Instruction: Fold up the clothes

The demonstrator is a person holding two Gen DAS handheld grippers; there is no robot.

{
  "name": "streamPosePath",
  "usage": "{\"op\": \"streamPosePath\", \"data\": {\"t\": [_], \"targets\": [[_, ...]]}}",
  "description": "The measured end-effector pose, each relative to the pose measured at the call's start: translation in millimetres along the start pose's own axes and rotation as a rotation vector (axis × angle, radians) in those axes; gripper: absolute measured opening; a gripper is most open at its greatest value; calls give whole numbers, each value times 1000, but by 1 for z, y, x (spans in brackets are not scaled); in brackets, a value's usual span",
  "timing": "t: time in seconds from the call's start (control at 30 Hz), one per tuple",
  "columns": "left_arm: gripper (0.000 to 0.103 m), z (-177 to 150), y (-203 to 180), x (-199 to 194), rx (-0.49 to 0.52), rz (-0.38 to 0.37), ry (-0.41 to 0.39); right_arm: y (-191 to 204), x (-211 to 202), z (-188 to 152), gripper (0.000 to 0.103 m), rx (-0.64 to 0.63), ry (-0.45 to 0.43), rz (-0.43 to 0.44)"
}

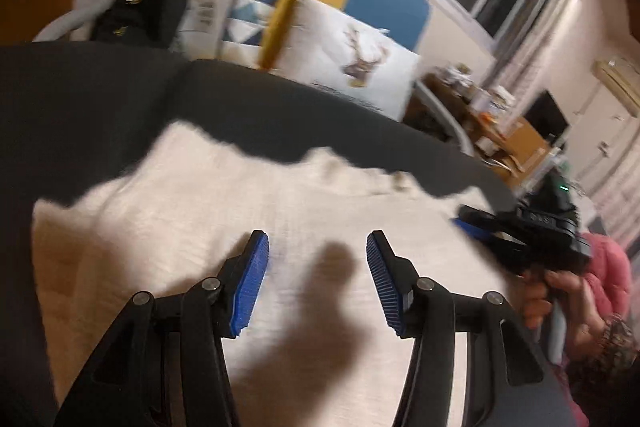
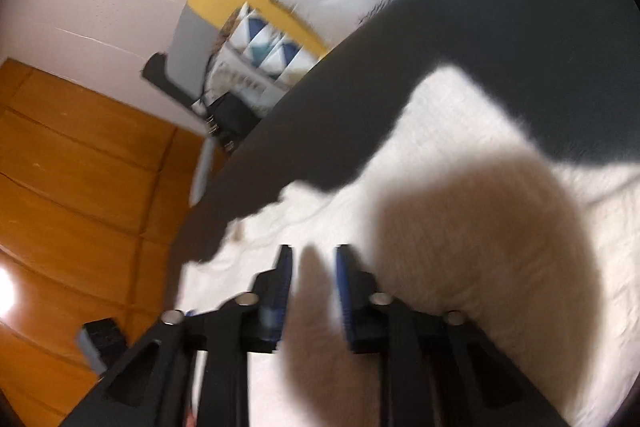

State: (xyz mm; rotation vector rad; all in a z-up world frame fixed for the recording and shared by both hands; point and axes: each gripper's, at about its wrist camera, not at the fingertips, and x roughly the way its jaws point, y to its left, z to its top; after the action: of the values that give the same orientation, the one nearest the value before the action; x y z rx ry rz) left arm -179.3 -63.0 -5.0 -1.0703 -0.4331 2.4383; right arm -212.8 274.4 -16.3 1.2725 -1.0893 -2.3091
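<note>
Left wrist view looks down along the left gripper [image 1: 318, 247], whose blue-padded jaws stand about half apart with nothing between them; only bare cloth and the gripper's own shadow show in the gap. Directly below and ahead of it lies the cream garment [image 1: 248, 195], a soft pale piece spread over a dark grey sofa seat [image 1: 120, 99]. The garment's far edge runs ragged across the seat ahead of the fingertips. Off to this gripper's right, over the garment's right edge, is the right gripper [image 1: 464, 219], held by a hand [image 1: 540, 299] with a pink sleeve [image 1: 604, 267] behind it. Beyond the seat, well ahead, stand a deer-print cushion [image 1: 352, 59] and a cushion with blue triangles [image 1: 256, 15], and a black bag [image 1: 140, 15] sits farther to the left.

From the right wrist view, the right gripper [image 2: 312, 259] shows its jaws drawn close together, a narrow slit left between the blue pads [image 2: 285, 279]; the picture is blurred, and no cloth can be made out pinched in that slit. The cream garment [image 2: 460, 131] lies under and ahead of it, reaching away to its right, with a large round shadow on the cloth just right of the fingers. Dark grey sofa seat [image 2: 520, 7] lies ahead, and an orange wooden floor [image 2: 80, 167] spreads to this gripper's left.
</note>
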Motion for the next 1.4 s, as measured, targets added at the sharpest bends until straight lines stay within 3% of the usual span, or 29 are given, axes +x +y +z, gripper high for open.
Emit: {"op": "streamPosePath", "data": {"t": [0.1, 0.13, 0.2, 0.27, 0.4, 0.5, 0.57, 0.67, 0.77, 0.9, 0.93, 1.0, 1.07, 1.17, 1.23, 1.3, 1.4], "targets": [[54, -3, 7, -5, -5, 25, -25, 1, -10, -2, 8, -19, -47, -12], [54, -2, 7, -9, -4, 36, -29, 3, -19, -3, 18, -26, -63, 1], [54, -1, 4, -19, -4, 44, -50, 10, -35, -8, 26, -44, -84, 57], [54, -1, -3, -31, 0, 20, -98, 29, -42, -18, 26, -114, -78, 126], [54, 1, -25, -30, 64, 8, -115, 66, -15, -32, 26, -283, 78, 73], [54, 3, -26, -7, 101, 90, -55, 68, 20, -34, 18, -304, 171, -32], [54, 4, -11, 4, 59, 150, -41, 65, 34, -25, 14, -300, 152, -48], [54, 1, 20, 7, -68, 109, -63, 61, 49, -19, 0, -321, 104, -119], [54, -1, 28, 3, -107, 83, -91, 54, 59, -18, 0, -337, 43, -142], [54, -1, 14, -1, -77, 147, -99, 50, 58, -19, 0, -332, 21, -113], [54, -1, 8, -4, -62, 147, -110, 49, 51, -21, 3, -330, 9, -94], [54, -2, -6, -10, -19, 122, -140, 56, 35, -25, 21, -336, -18, -35], [54, -3, -19, -7, 46, 129, -149, 67, 23, -32, 22, -375, -51, -17], [54, -3, -36, 3, 132, 144, -147, 76, 28, -35, 22, -443, -42, -142], [54, -2, -34, 23, 146, 175, -79, 72, 41, -34, 18, -458, -1, -215], [54, 0, -23, 34, 107, 174, -40, 65, 50, -31, 7, -466, 11, -262], [54, 1, -8, 40, 43, 144, -27, 52, 52, -24, 0, -415, -18, -273]]}}
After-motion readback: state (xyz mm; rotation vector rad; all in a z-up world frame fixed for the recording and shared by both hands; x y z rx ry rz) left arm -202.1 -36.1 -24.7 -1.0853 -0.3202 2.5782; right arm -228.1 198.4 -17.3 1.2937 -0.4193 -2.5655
